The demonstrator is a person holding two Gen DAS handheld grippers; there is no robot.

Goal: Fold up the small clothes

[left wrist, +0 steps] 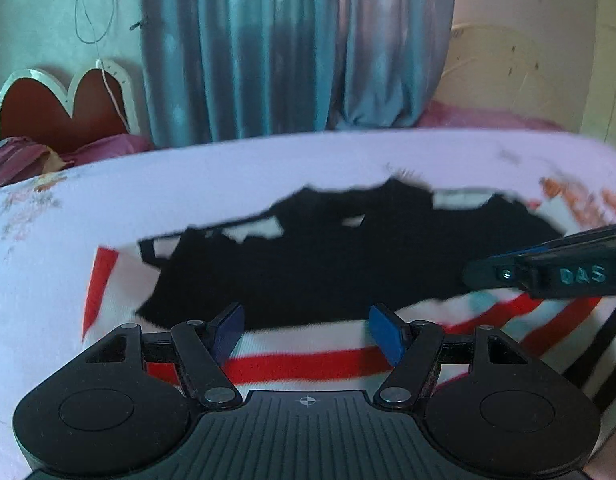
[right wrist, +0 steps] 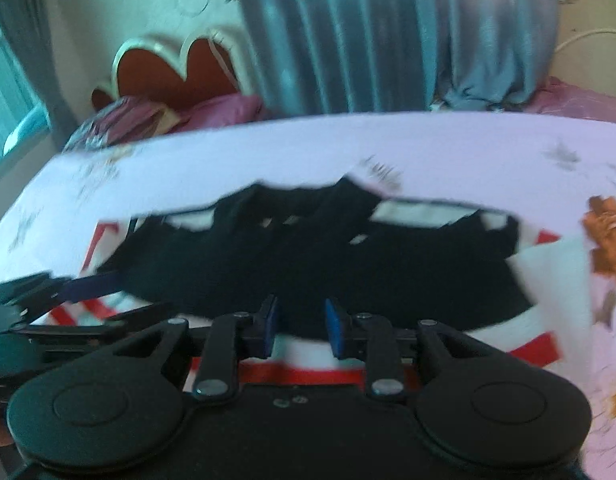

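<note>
One black garment lay spread flat on one white cloth with red stripes, which itself lay on the white floral bed sheet. Two grippers were in view, each with a pair of blue pads. Behind the bed stood one blue-grey curtain and one red headboard with a scalloped white rim.

Left wrist view: the left gripper stood with its jaws spread wide and nothing between the pads; the garment's near hem lay just beyond the fingertips, apart from them. The right gripper entered from the right edge, seen side-on over the garment's right end — its jaw gap could not be read here. Only this view showed a thin wire loop hanging on the wall.

Right wrist view: the right gripper held its jaws parted by a narrow gap with no cloth pinched; the garment's near hem lay just ahead of the pads, and whether it touched them could not be told through the blur. The left gripper appeared at the left edge, over the garment's left end. Only this view showed a window at far left and a brown floral print on the sheet at right.
</note>
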